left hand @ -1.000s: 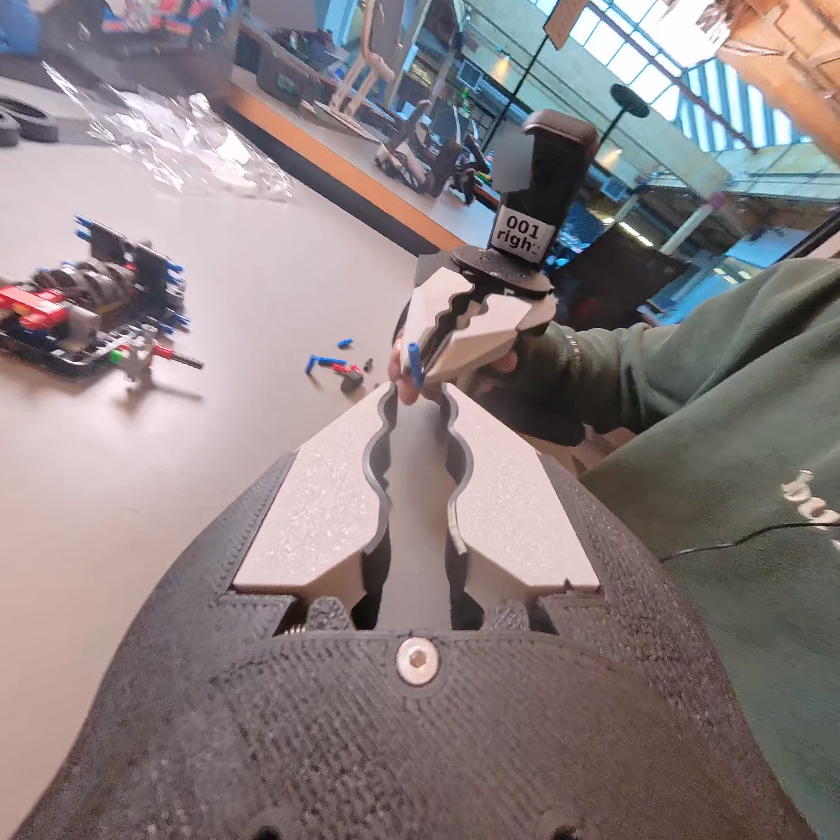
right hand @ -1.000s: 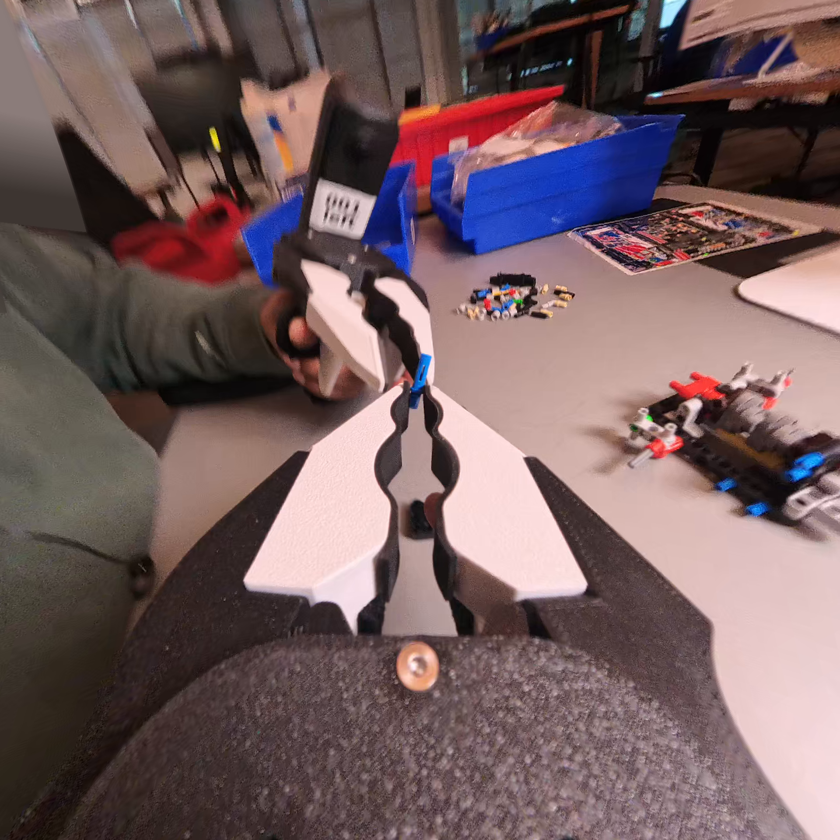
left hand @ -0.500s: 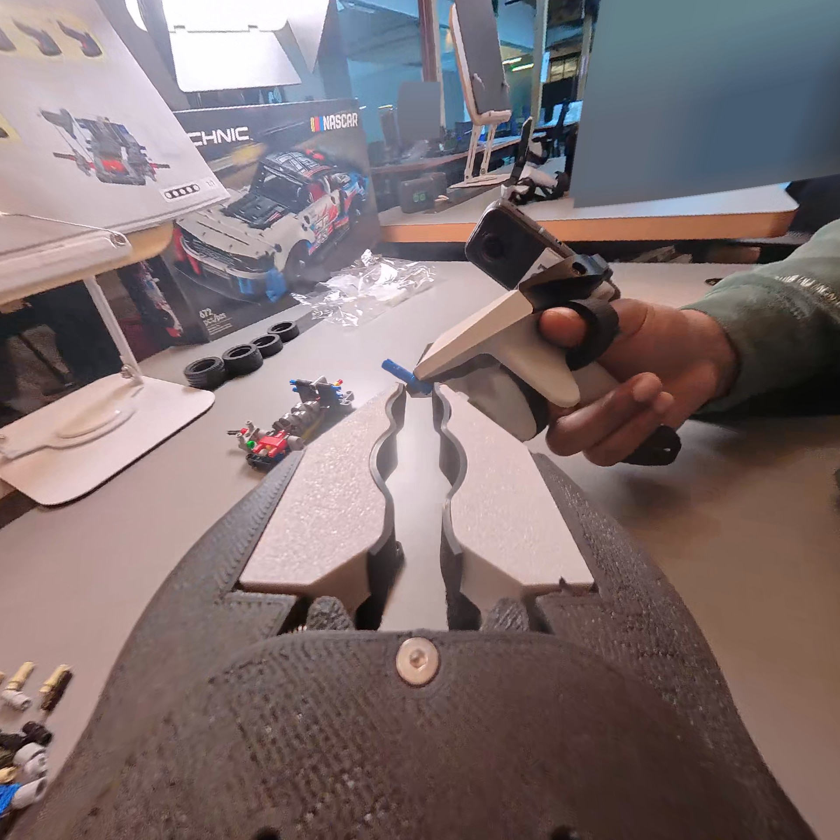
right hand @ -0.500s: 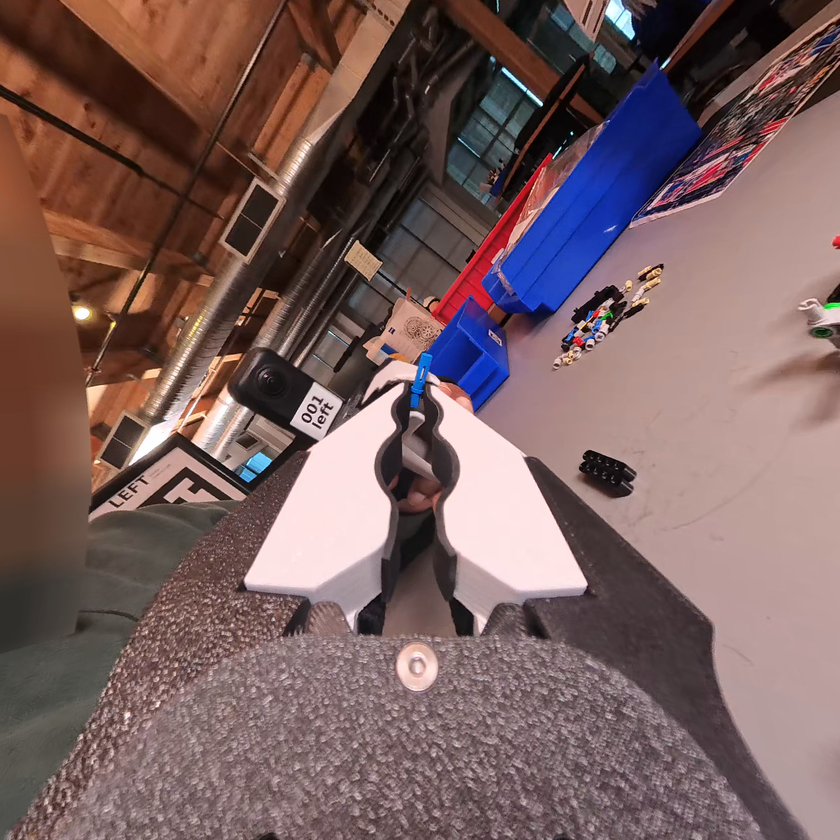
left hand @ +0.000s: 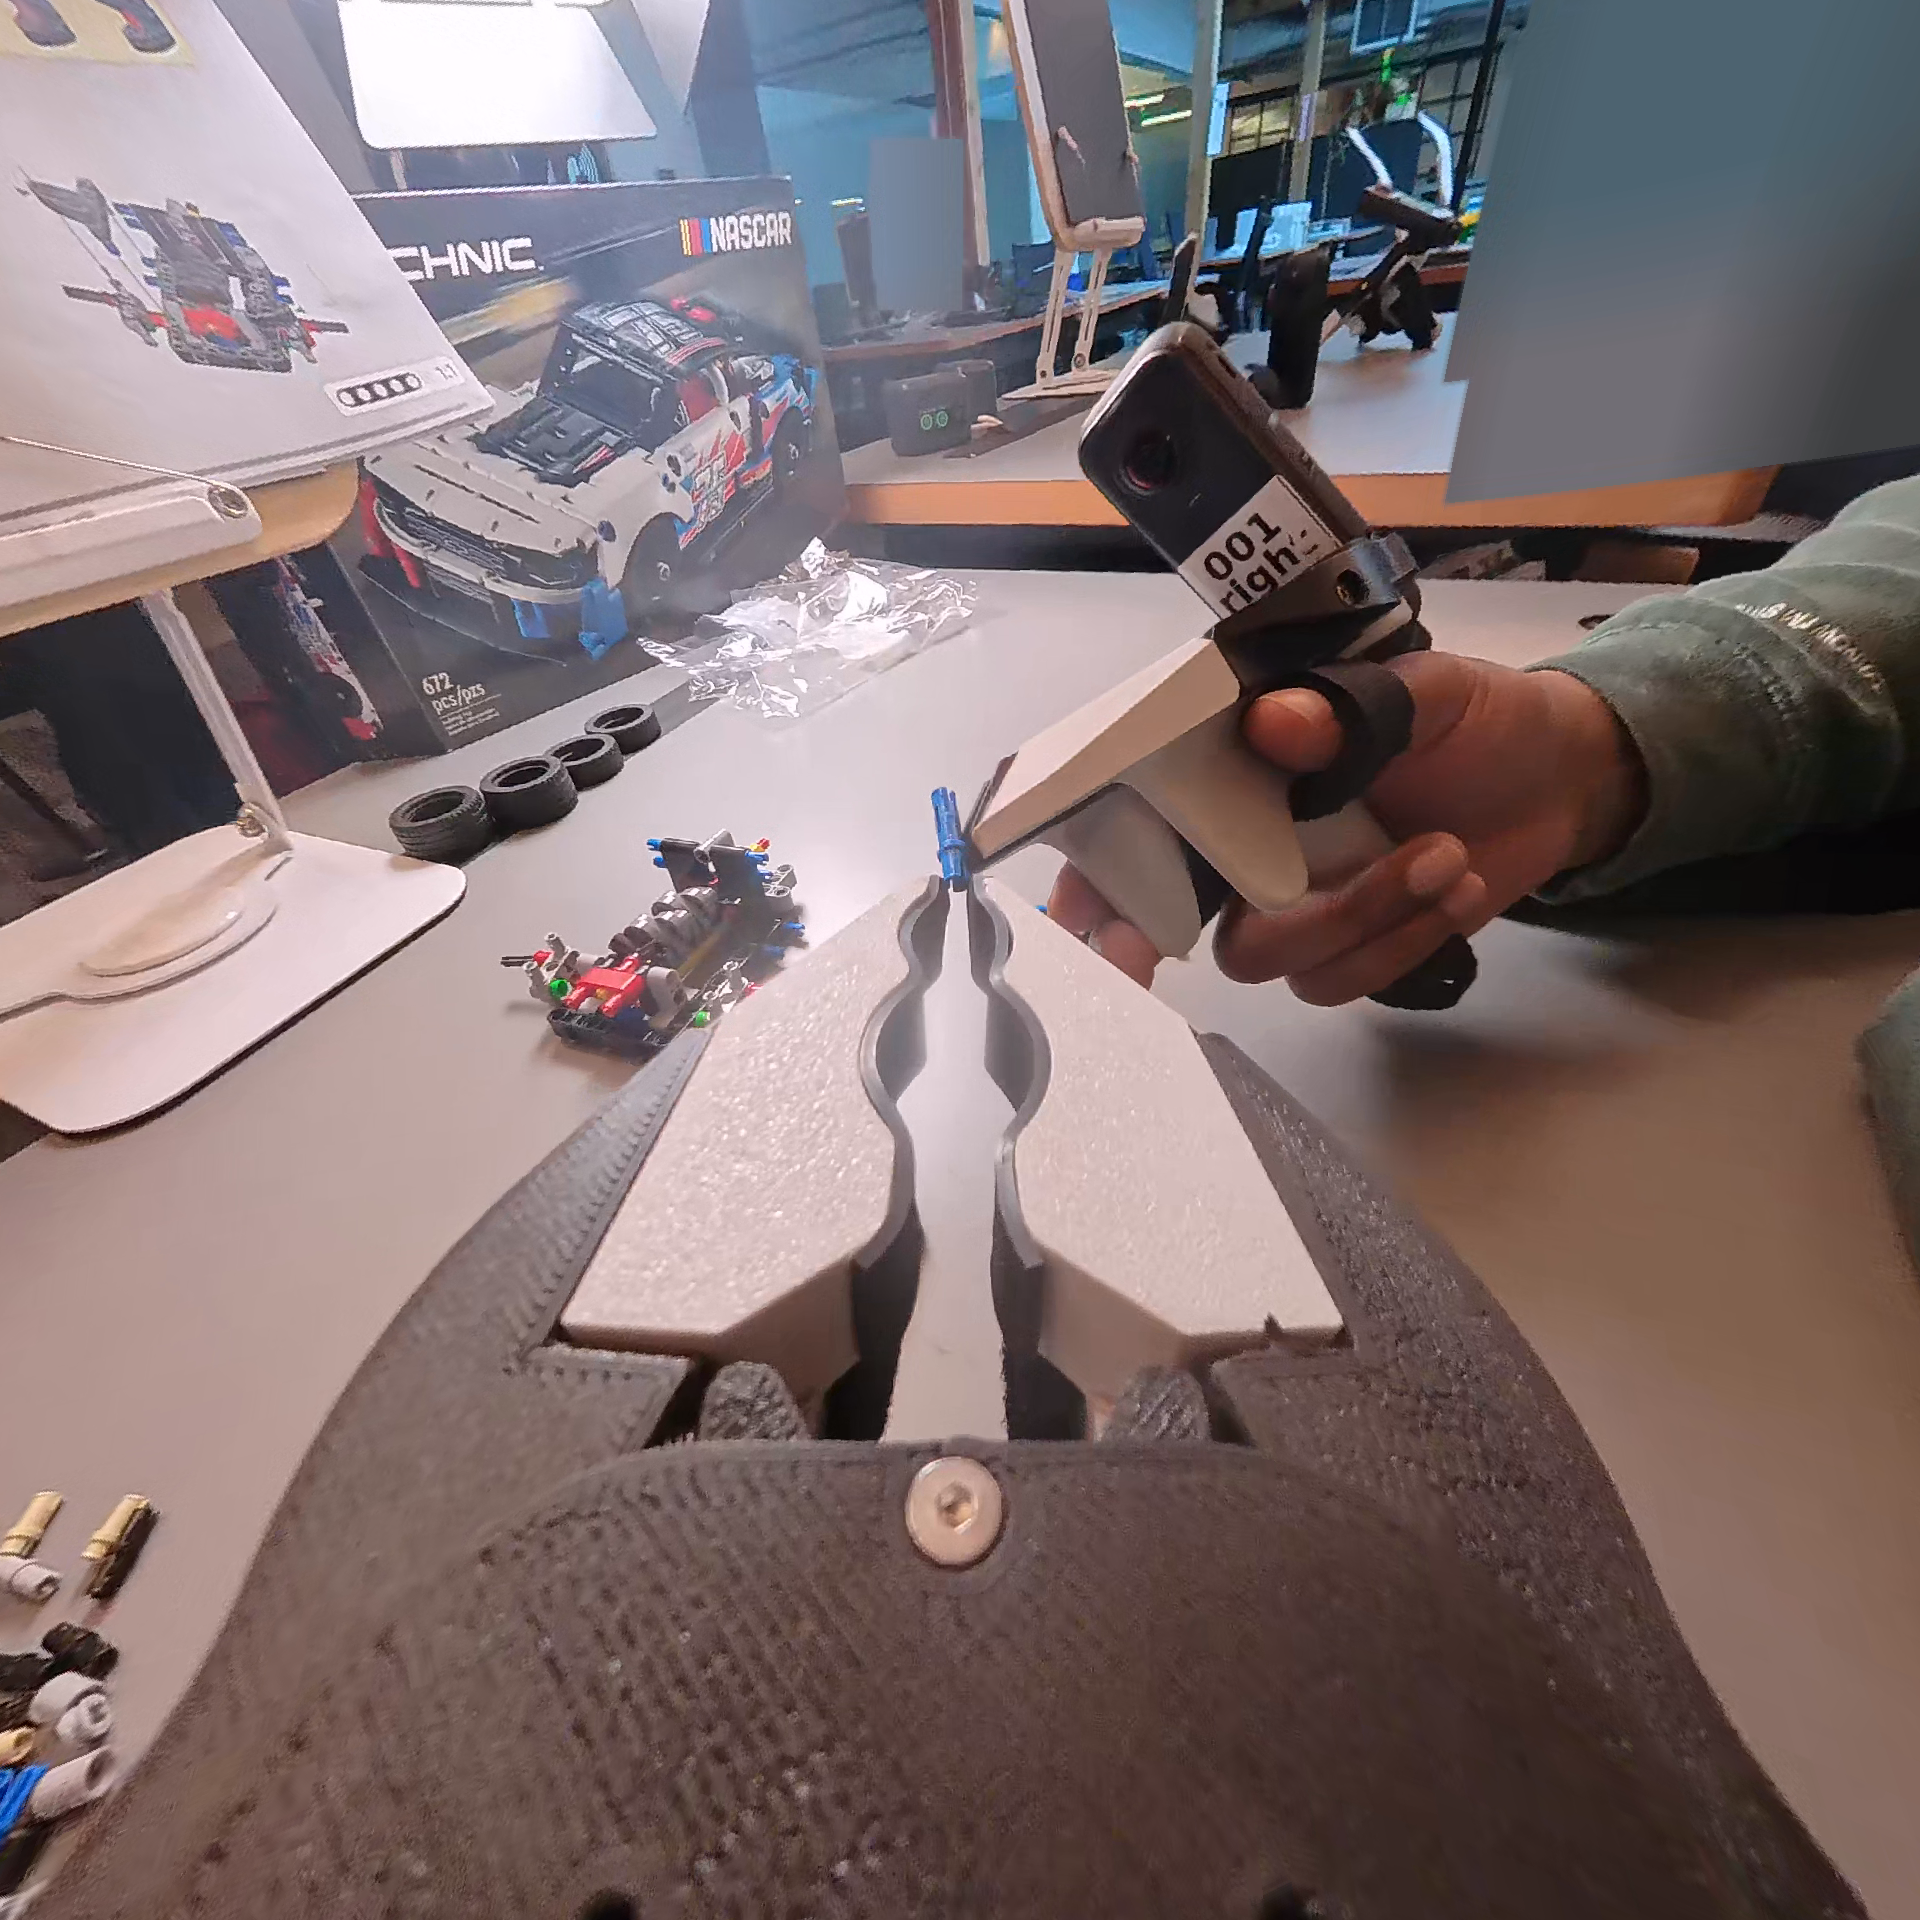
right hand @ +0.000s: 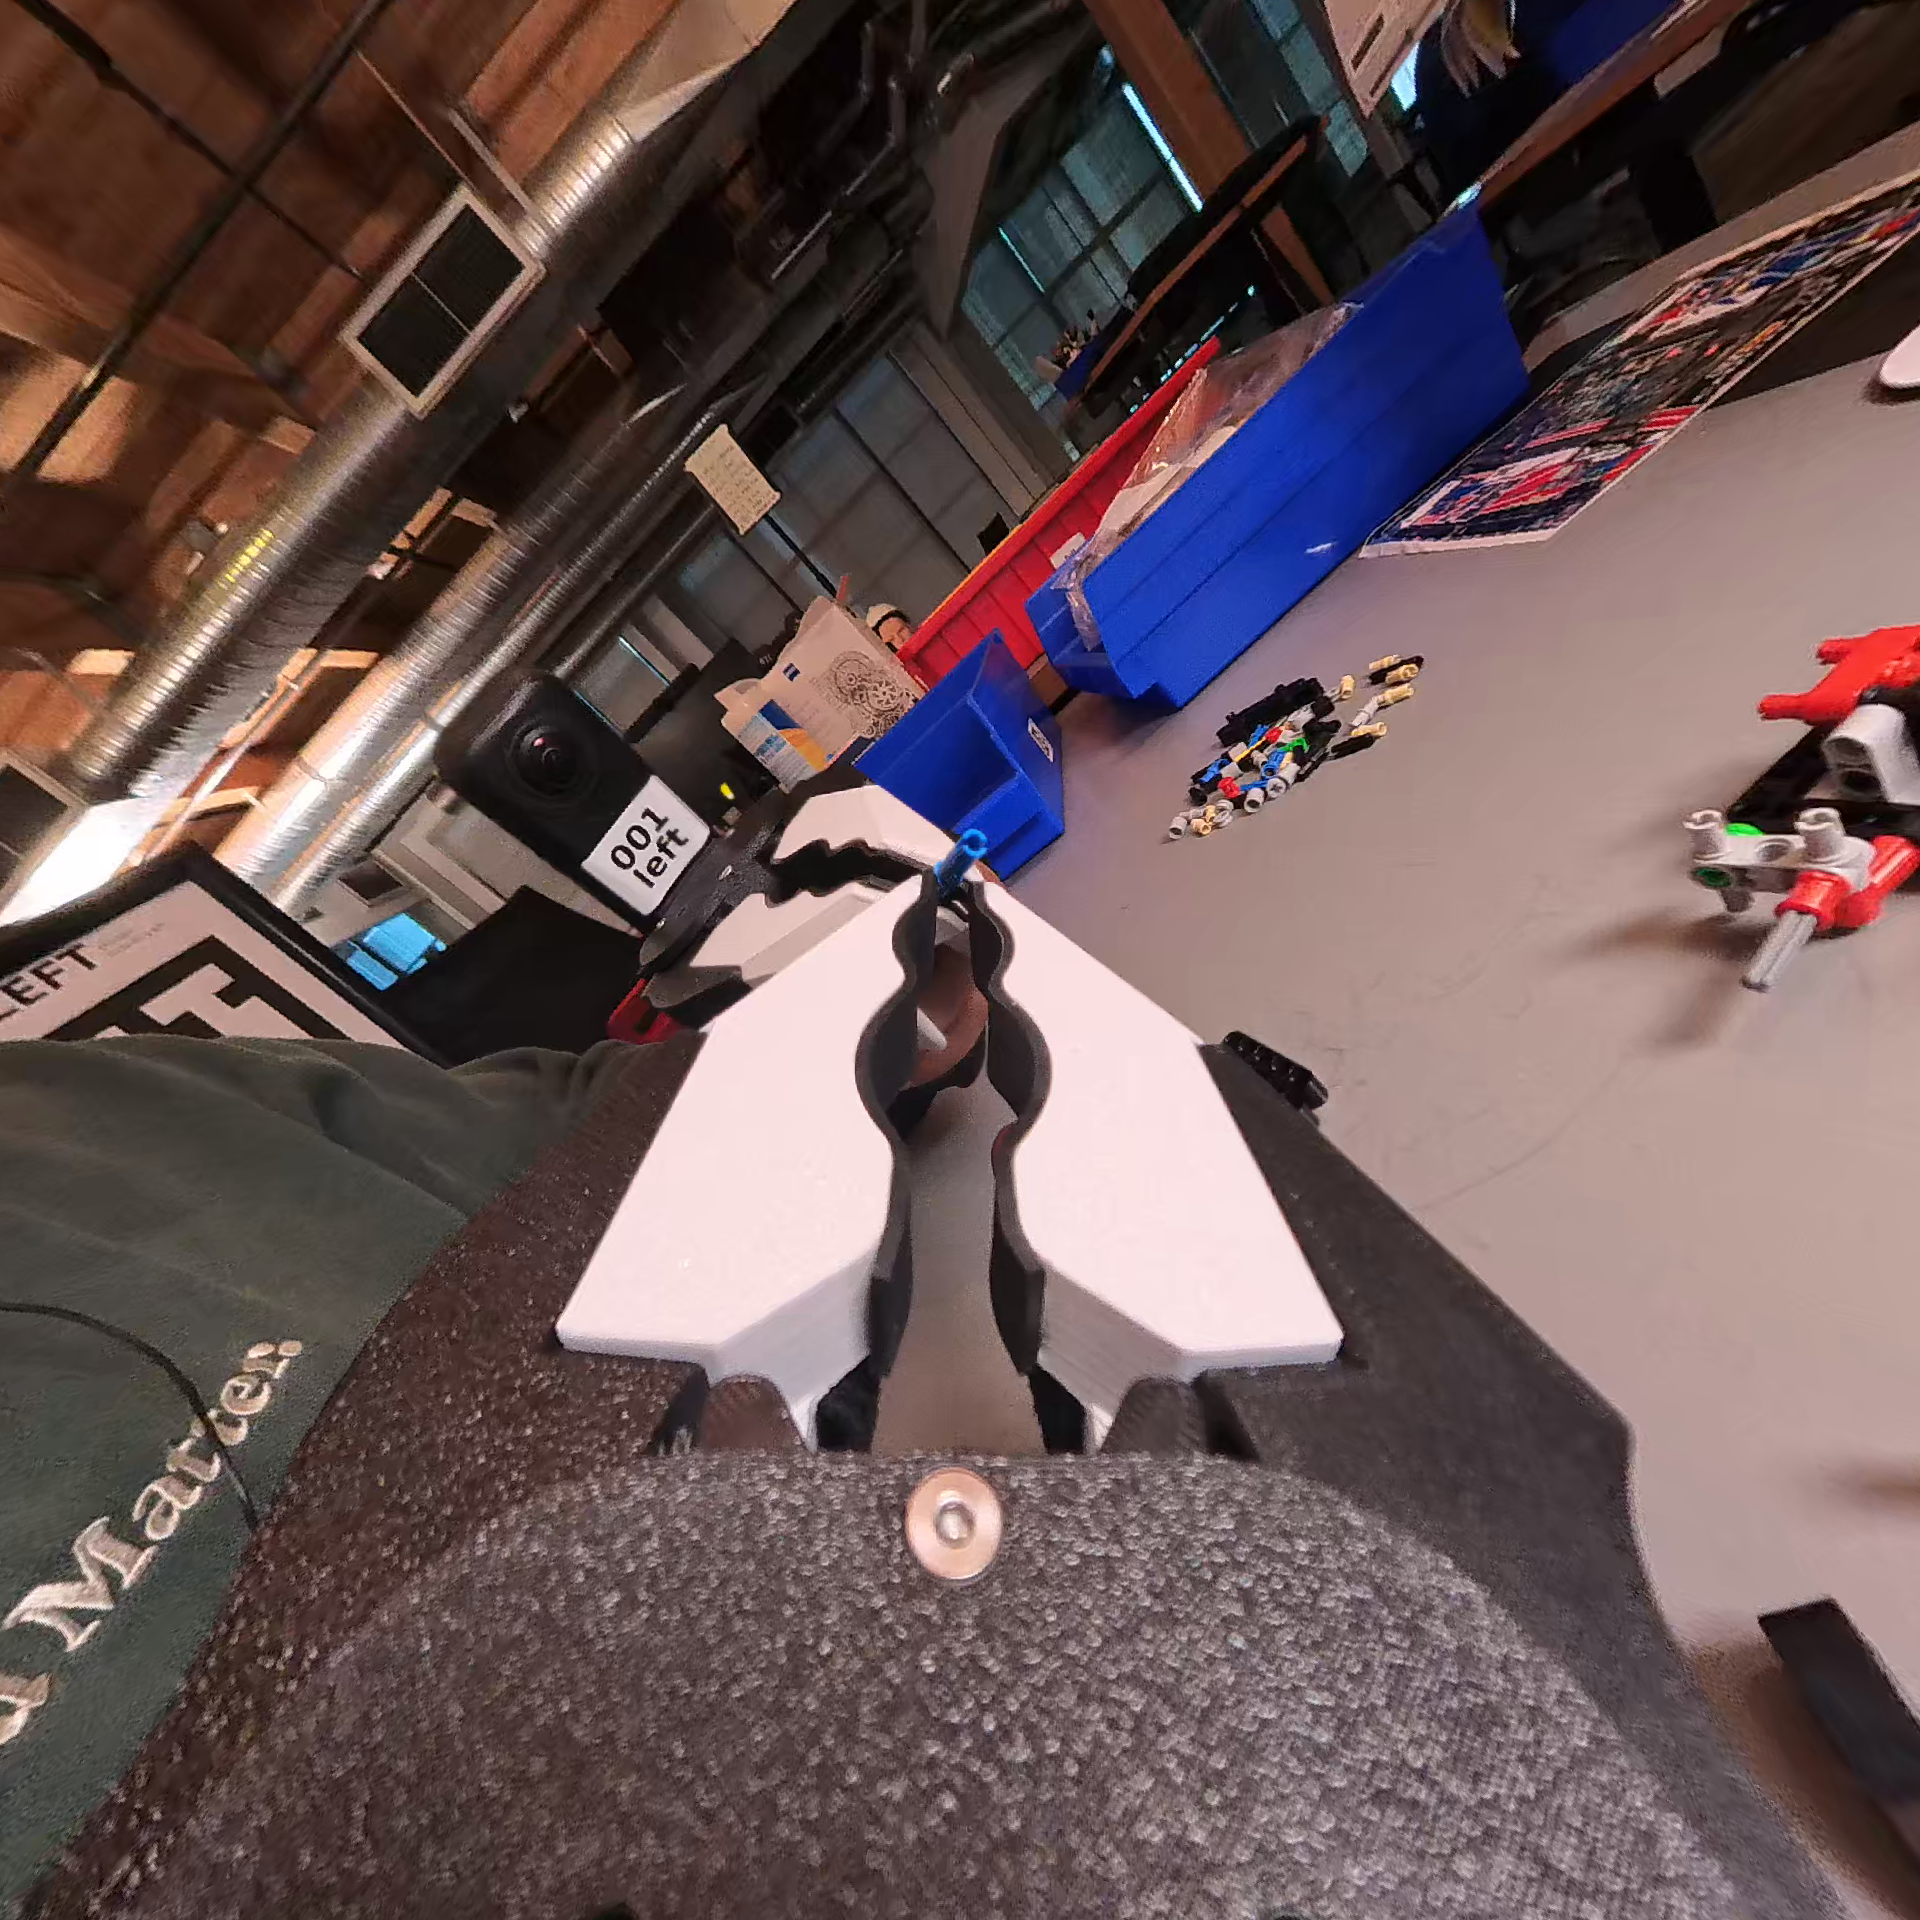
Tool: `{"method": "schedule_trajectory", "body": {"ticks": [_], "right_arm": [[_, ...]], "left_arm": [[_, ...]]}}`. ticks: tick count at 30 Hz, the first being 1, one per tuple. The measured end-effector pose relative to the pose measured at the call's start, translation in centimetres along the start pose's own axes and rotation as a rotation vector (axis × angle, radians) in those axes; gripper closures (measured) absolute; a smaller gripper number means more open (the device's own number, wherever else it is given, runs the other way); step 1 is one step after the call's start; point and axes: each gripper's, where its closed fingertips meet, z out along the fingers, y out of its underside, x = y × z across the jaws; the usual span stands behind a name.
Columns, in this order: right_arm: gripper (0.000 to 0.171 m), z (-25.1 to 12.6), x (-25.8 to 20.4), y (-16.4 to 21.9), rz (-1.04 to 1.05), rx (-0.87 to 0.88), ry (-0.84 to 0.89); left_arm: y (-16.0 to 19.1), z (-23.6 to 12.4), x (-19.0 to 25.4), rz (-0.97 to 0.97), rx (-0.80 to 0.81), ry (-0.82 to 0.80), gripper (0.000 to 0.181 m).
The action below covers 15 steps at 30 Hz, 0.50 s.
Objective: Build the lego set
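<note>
A small blue pin (left hand: 948,836) stands upright above the table. My right gripper (right hand: 948,891) is shut on it, and the pin (right hand: 958,857) sticks out past its tips. In the left wrist view the right gripper (left hand: 982,831) comes in from the right, held by a hand. My left gripper (left hand: 958,896) meets it from below, its jaws narrowed around the pin's lower end. The left gripper (right hand: 831,868) shows just behind the pin in the right wrist view. The partly built black, red and grey chassis (left hand: 665,956) lies on the grey table, also seen in the right wrist view (right hand: 1829,831).
Several black tyres (left hand: 530,790), the set's box (left hand: 582,457), a clear bag (left hand: 821,634) and an instruction booklet on a white stand (left hand: 208,935) sit at the back left. Loose pieces (right hand: 1288,748) lie near blue bins (right hand: 1299,540). A black part (right hand: 1273,1070) lies close by. Both grippers' tips are close together, under 4 cm apart.
Both grippers swung round while keeping tip to tip. The pin went from slanted to upright, and my left jaws narrowed around its lower end.
</note>
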Motion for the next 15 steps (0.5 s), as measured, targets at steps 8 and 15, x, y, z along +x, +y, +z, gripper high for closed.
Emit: {"method": "schedule_trajectory", "body": {"ticks": [8, 15], "right_arm": [[0.165, -0.59, -0.12, -0.97, -0.044, 0.018, 0.003], [0.170, -0.68, -0.33, -0.82, -0.079, -0.002, -0.001]], "left_arm": [[-0.13, -0.23, 0.17, -0.078, 0.024, 0.054, 0.180], [0.09, -0.10, 0.52, -0.077, 0.013, 0.068, 0.180]]}}
